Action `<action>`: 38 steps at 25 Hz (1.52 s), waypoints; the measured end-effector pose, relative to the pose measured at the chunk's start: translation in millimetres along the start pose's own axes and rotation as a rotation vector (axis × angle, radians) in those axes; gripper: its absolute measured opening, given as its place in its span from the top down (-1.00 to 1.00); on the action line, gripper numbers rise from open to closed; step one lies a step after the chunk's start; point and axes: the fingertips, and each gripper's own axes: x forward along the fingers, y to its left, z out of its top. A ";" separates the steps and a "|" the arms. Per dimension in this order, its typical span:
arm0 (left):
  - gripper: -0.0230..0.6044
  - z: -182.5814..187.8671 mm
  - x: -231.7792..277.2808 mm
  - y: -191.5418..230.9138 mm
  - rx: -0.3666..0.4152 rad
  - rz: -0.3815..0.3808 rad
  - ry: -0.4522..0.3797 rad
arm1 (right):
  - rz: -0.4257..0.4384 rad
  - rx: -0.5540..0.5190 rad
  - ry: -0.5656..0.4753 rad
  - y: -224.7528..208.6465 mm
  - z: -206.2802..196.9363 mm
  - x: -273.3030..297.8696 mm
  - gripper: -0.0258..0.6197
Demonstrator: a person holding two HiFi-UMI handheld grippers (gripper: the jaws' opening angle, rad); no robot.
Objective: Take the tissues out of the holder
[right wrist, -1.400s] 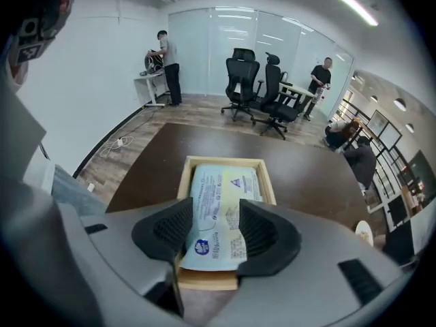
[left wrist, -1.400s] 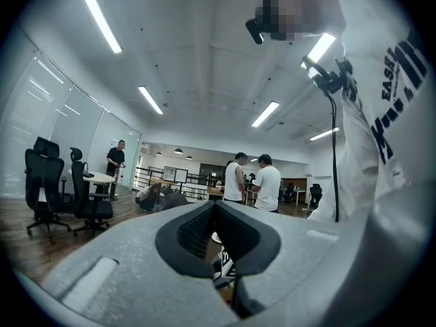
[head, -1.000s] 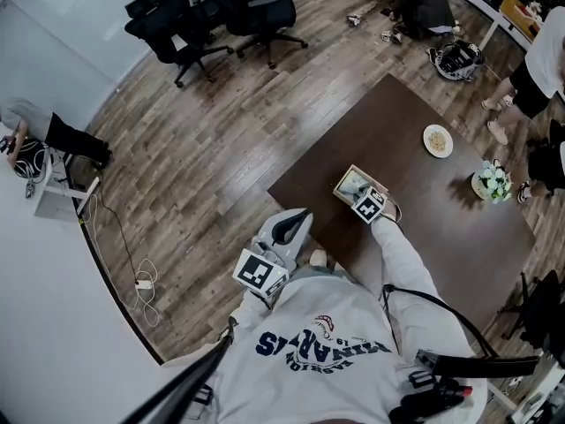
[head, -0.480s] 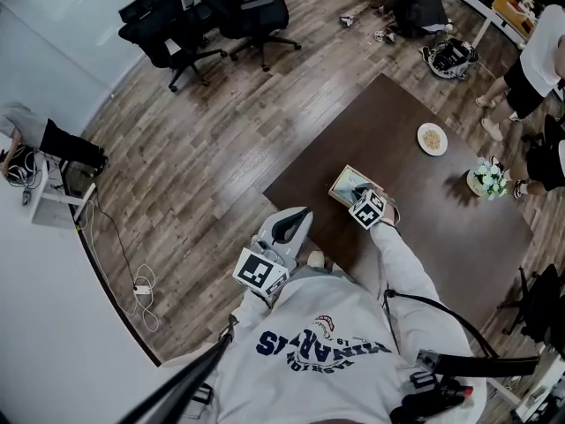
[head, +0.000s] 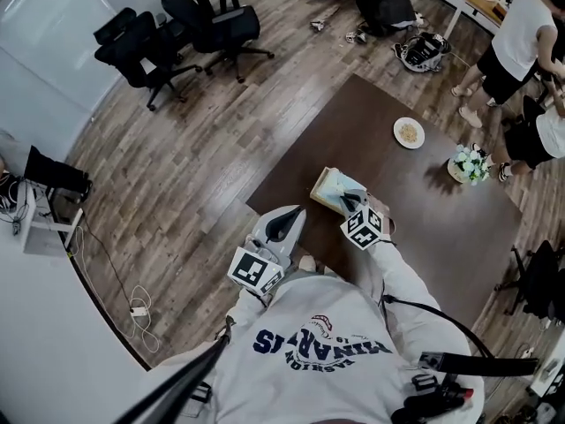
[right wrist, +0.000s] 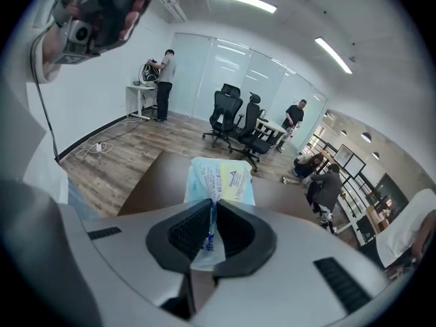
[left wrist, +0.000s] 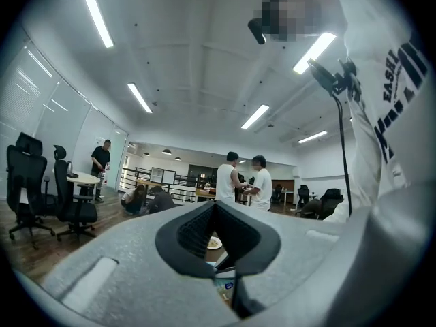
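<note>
A soft pack of tissues in pale blue and yellow wrapping hangs from my right gripper, whose jaws have just been closing and now pinch the pack's wrapper. In the head view the tissue pack is lifted just above the light wooden holder, which sits on the dark brown table near its front-left corner. My right gripper points down at it. My left gripper hovers by the table's near edge, left of the holder. Its tips meet with nothing between them.
A small plate of food and a pot of white flowers stand further back on the table. Black office chairs are on the wooden floor at the far left. People stand beyond the table's far right corner.
My right gripper has risen from the holder, bringing the tissue pack up with it. The left gripper has stayed where it was.
</note>
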 end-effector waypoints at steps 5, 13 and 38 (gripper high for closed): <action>0.91 3.5 18.8 -17.6 0.006 -0.079 -0.010 | 0.006 0.021 -0.010 27.2 -2.7 -48.7 0.83; 0.91 0.1 37.1 -41.2 0.009 -0.169 0.013 | 0.038 0.035 0.101 76.2 -62.3 -55.2 0.83; 0.91 3.9 31.3 -33.8 0.029 -0.139 0.024 | 0.123 0.048 0.261 114.2 -161.0 15.0 0.82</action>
